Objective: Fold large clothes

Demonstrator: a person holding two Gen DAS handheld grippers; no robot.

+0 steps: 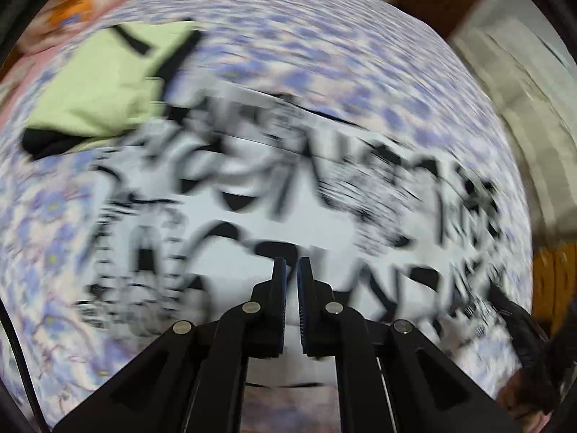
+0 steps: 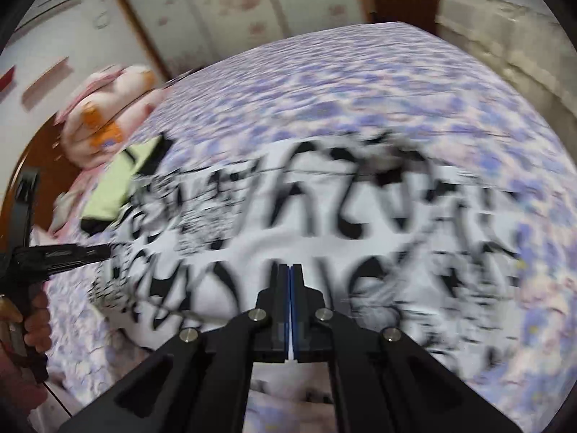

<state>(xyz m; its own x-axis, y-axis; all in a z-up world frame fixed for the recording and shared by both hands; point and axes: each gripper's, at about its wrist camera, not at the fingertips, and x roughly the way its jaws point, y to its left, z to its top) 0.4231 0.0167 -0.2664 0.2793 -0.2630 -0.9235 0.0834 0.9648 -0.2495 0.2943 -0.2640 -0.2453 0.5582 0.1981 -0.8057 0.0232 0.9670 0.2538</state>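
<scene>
A large white garment with bold black lettering (image 1: 288,195) lies spread on the bed; it also shows in the right wrist view (image 2: 324,223). Both views are motion-blurred. My left gripper (image 1: 292,263) is above the garment's near part, its jaws a narrow gap apart with nothing between the tips. My right gripper (image 2: 290,267) is above the garment's near edge with its jaws pressed together; white cloth shows between them lower down. The left gripper also appears at the left edge of the right wrist view (image 2: 101,250), by the garment's left side.
The bed has a blue-and-white floral sheet (image 1: 324,36). A folded light-green garment with black trim (image 1: 104,86) lies at the far left. A pink and orange plush or pillow (image 2: 104,108) sits beyond it. A wall (image 2: 505,54) and a wooden frame (image 1: 555,281) border the bed.
</scene>
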